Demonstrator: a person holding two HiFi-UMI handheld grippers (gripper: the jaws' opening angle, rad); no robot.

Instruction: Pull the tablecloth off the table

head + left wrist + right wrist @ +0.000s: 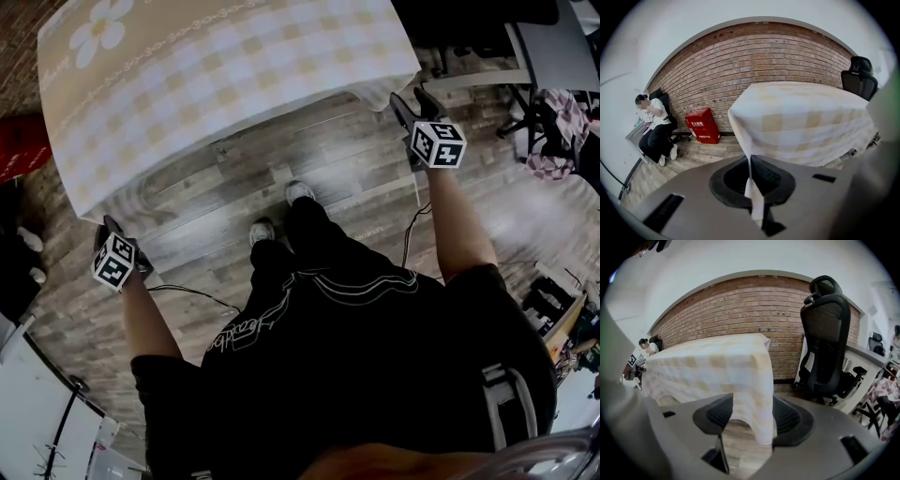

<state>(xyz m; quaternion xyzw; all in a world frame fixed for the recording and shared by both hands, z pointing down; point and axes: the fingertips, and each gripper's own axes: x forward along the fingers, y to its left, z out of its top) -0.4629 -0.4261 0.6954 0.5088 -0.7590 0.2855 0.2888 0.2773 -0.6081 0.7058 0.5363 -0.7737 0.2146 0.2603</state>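
Tablecloth (pixel 234 84) is draped over the surface, straight ahead of both hands. Left gripper (pixel 751 180) is clamped tight on its near-left corner. Right gripper (pixel 753 420) is spread wide, near-right corner hanging between its jaws, not pinched yet I'd say.

Tablecloth (pixel 225 84) ahead — left tongs (pixel 109 227) at its left corner, right tongs (pixel 412 99) at its right.
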